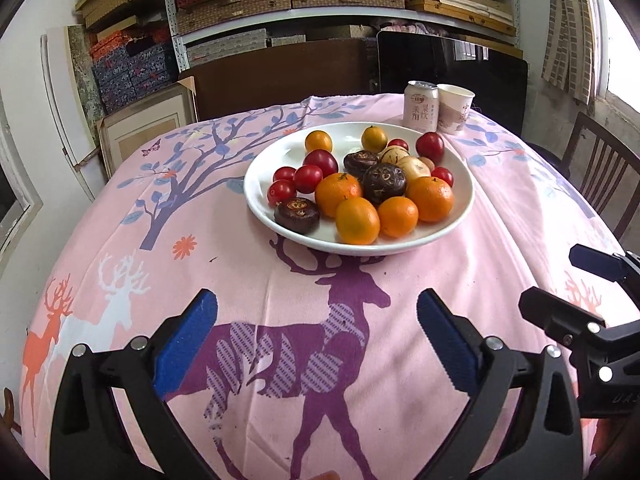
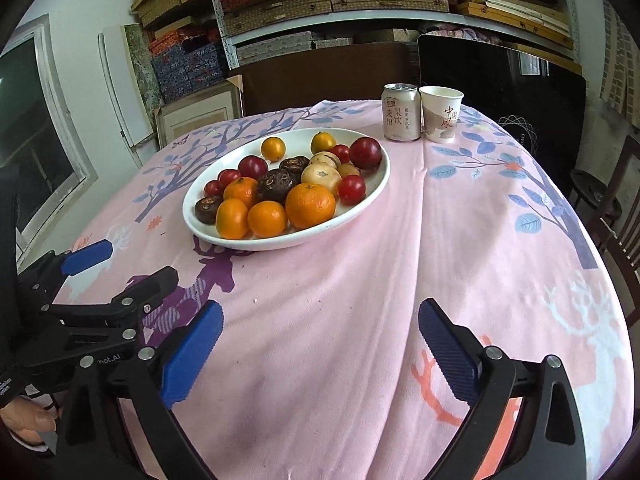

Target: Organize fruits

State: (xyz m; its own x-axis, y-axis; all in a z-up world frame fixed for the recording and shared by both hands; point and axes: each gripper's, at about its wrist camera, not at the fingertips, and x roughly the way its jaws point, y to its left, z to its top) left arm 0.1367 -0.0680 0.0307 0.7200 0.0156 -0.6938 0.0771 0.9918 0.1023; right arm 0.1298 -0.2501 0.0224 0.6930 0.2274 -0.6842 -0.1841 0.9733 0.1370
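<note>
Both claws hang spread and empty over the desk's near edge, left claw [image 1: 316,344], right claw [image 2: 320,348]. The fruits [image 1: 360,184] sit heaped in a white plate [image 1: 464,204] toward the far edge, near a can [image 1: 420,107].

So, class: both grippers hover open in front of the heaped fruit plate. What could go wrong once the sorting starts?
1. The fruits are piled tight on the white plate; lifting one orange could send round neighbours rolling off.
2. The cherry tomatoes look soft; hard jaws may squash them.
3. The can and paper cup stand just behind the plate; a reach past it might tip them over.
</note>
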